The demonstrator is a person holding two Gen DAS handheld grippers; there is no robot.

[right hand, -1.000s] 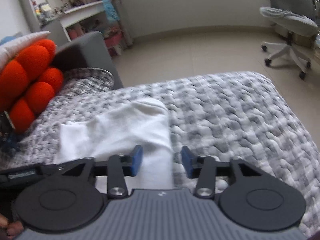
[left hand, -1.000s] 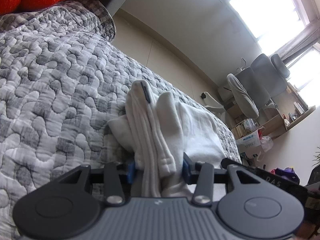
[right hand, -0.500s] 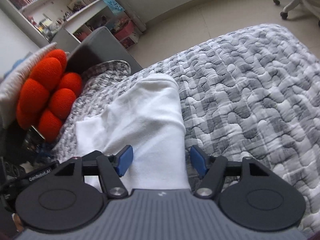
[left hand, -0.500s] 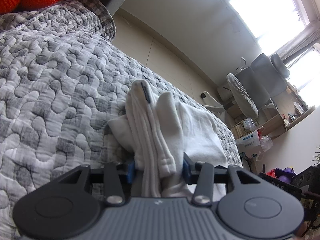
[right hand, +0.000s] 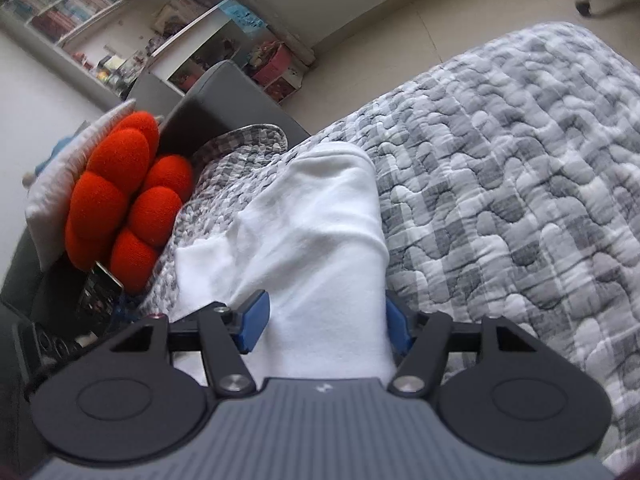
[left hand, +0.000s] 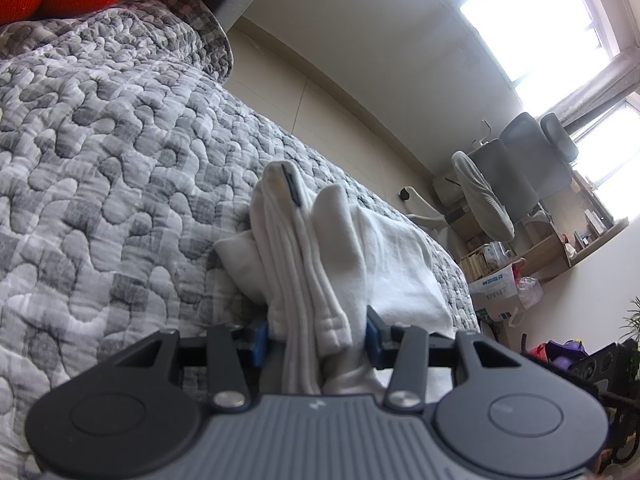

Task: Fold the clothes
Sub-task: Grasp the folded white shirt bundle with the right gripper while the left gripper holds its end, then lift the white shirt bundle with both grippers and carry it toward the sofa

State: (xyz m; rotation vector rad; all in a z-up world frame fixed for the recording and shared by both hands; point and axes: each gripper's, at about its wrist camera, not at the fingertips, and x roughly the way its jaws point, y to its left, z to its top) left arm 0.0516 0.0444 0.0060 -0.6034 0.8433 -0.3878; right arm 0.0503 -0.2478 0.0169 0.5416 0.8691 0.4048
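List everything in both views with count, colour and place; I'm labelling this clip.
white garment: one, white, on the quilt, bunched between both claws
quilt: one, grey patchwork, covering the bed
cushion: one, orange-red, lobed, at the bed's head
office chairs: two, grey, near the window
shelving: white, cluttered, along the far wall
left claw: one, black with blue pads, shut on the bunched garment
right claw: one, black with blue pads, open around the garment

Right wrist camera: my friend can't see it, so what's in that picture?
The right tool has its two blue fingers on either side of a white garment lying on a grey quilt. An orange cushion sits behind to the left, with shelves farther back.
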